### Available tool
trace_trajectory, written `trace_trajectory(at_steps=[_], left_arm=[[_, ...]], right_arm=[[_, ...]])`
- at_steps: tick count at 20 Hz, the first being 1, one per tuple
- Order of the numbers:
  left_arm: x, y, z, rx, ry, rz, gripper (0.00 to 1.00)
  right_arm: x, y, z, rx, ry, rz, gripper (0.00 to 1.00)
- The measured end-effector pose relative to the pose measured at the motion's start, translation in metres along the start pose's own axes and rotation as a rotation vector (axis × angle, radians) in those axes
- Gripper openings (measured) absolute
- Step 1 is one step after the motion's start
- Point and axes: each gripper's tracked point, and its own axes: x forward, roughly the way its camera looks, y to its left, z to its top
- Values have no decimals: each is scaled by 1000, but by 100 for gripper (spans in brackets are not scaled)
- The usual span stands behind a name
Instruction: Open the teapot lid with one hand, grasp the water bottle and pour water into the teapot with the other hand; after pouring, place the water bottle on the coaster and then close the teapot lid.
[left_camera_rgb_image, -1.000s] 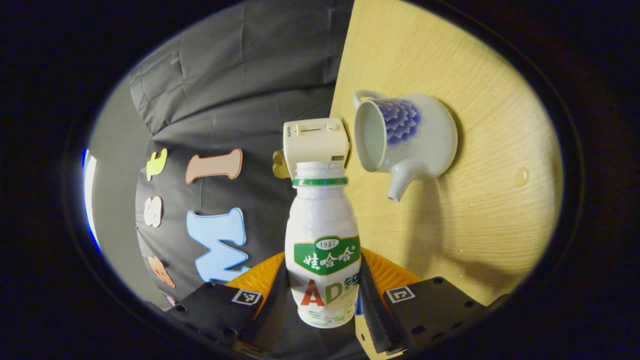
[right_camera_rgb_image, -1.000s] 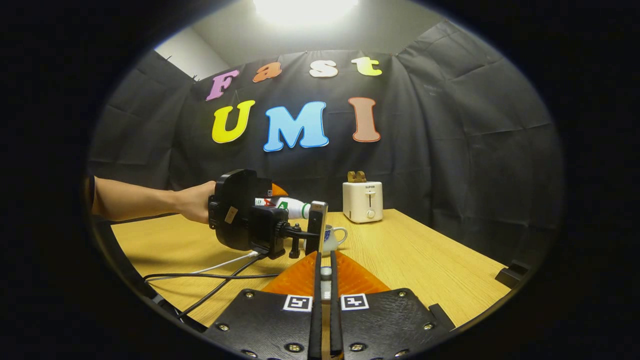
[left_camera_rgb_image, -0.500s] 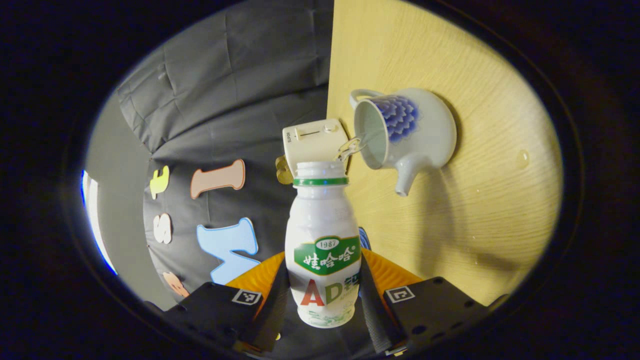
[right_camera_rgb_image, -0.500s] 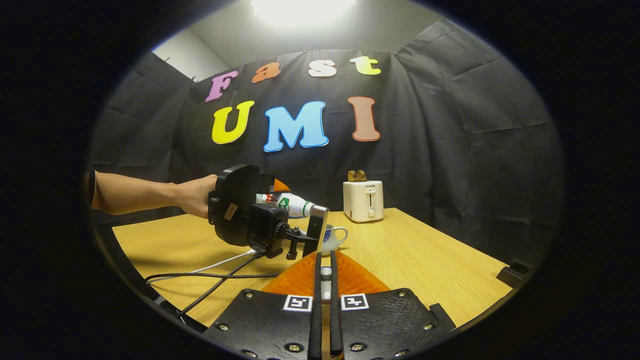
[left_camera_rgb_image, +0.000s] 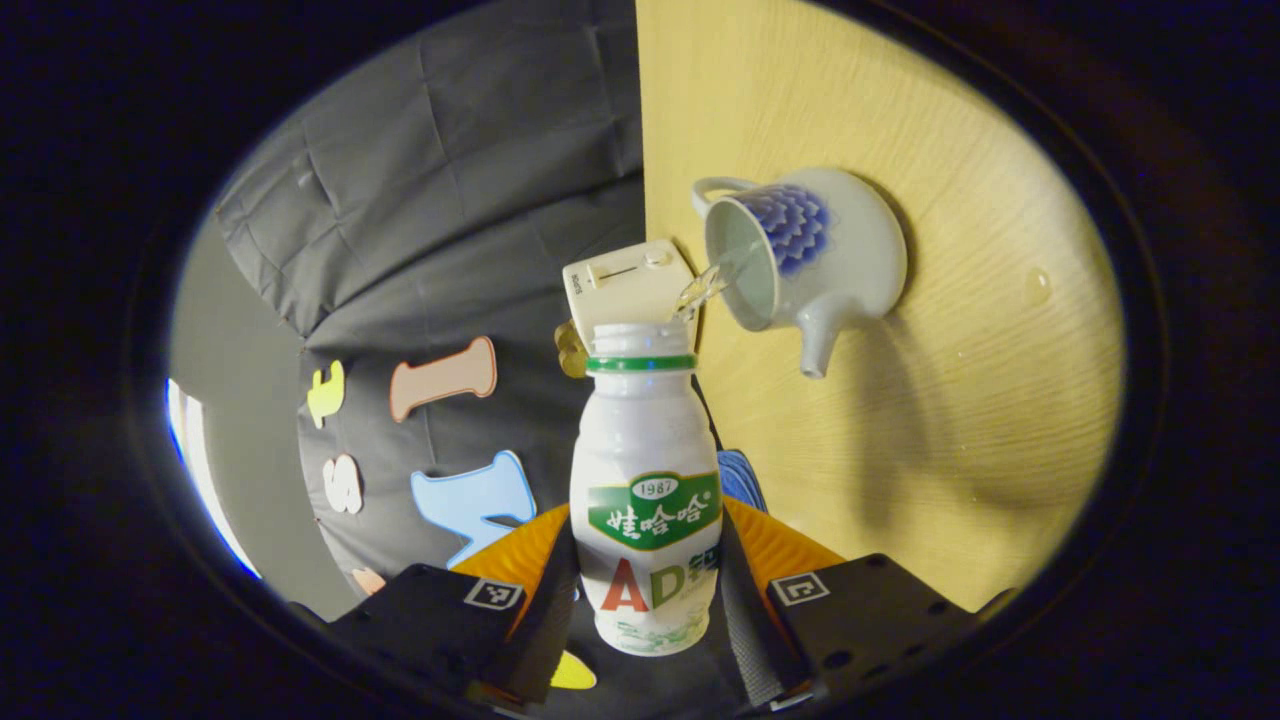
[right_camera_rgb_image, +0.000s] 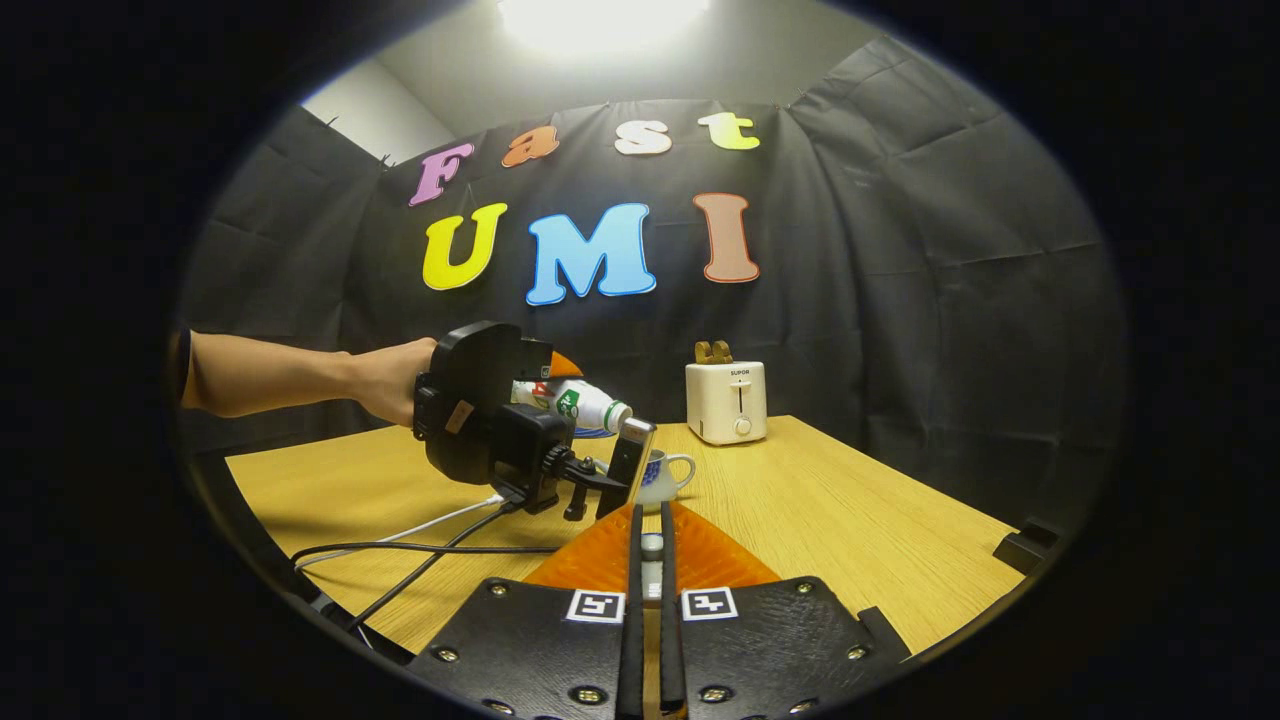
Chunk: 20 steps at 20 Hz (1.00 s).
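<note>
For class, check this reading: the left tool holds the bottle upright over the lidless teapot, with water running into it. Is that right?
Not quite. In the right gripper view the bottle is tipped over, mouth down toward the teapot. The rest holds: left tool grips it, water enters the lidless pot.

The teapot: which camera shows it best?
The left gripper view: the teapot shows whole, its mouth open, water streaming in from the bottle. In the right gripper view the teapot is small and partly hidden.

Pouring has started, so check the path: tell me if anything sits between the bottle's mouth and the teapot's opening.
Nothing visible does. The lid is off the teapot, its opening faces the bottle held in the left claw, and a water stream crosses the bare gap.
</note>
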Motion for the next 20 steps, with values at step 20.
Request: trace_trajectory(at_steps=[20], left_arm=[[5, 6, 7, 177, -15, -12, 75]], right_arm=[[0, 1, 0, 11, 2, 9, 6]])
